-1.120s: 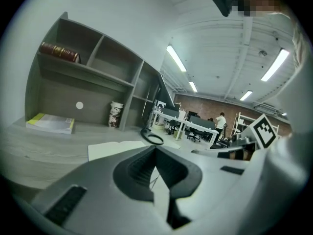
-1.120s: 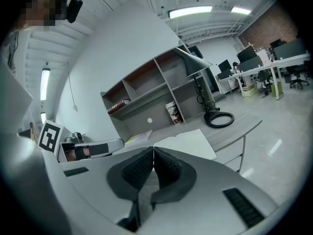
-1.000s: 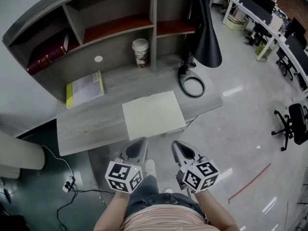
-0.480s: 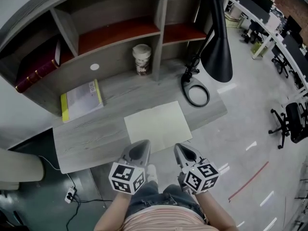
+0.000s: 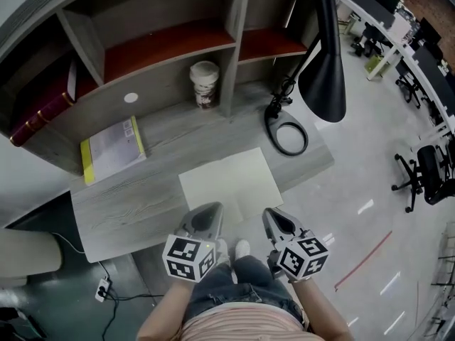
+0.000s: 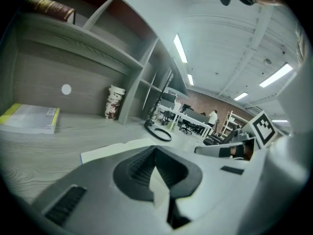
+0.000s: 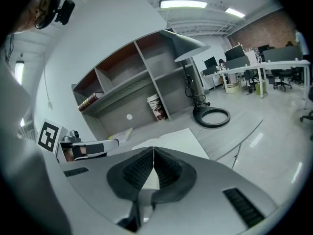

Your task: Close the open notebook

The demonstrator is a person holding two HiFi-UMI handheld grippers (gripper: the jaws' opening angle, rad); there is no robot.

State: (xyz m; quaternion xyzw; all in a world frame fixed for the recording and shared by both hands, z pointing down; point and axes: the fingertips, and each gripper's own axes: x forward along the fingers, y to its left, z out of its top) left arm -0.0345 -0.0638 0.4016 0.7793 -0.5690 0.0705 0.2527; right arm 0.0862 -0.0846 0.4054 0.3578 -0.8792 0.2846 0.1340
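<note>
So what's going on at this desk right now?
A person stands at the desk with a gripper in each hand. The left gripper and the right gripper are both shut and empty, held side by side by the near edge of the notebook. The notebook lies open and flat on the desk, and neither gripper appears to touch it, so closing it has not yet begun.

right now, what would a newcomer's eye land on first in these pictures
The open notebook with pale blank pages lies in the middle of the grey wooden desk, near its front edge. Just short of it hang the left gripper and right gripper, both shut and empty. A black cone-shaded desk lamp looms at the right.
</note>
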